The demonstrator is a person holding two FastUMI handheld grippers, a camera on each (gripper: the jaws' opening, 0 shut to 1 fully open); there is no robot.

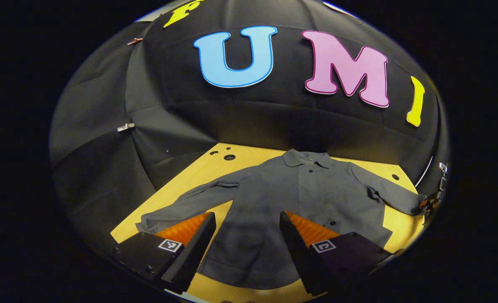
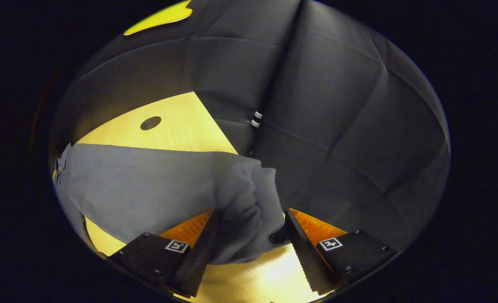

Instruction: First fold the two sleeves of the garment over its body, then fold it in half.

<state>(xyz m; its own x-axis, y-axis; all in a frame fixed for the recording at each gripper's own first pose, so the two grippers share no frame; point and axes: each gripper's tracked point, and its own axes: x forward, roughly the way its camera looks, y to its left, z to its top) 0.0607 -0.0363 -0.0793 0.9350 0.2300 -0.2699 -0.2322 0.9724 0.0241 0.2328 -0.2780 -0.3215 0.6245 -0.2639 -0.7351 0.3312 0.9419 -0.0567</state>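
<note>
Plainly, the grey garment (image 1: pixel 274 198) lies flat on the tabletop (image 1: pixel 215 162), both sleeves out. Its right cuff (image 2: pixel 249 210) sits between the right gripper (image 2: pixel 249 235)'s spread jaws; the left gripper (image 1: pixel 245 235) hovers, jaws spread. Closing too shallow could let the cuff slip out mid-fold.

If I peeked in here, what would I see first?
First, a big grey shirt lying flat on a yellow wooden table, collar far away and both sleeves stretched out. In the right gripper view, the right gripper sits at one sleeve's cuff, jaws open around the bunched cloth. The left gripper hangs open above the shirt's bottom part.
</note>
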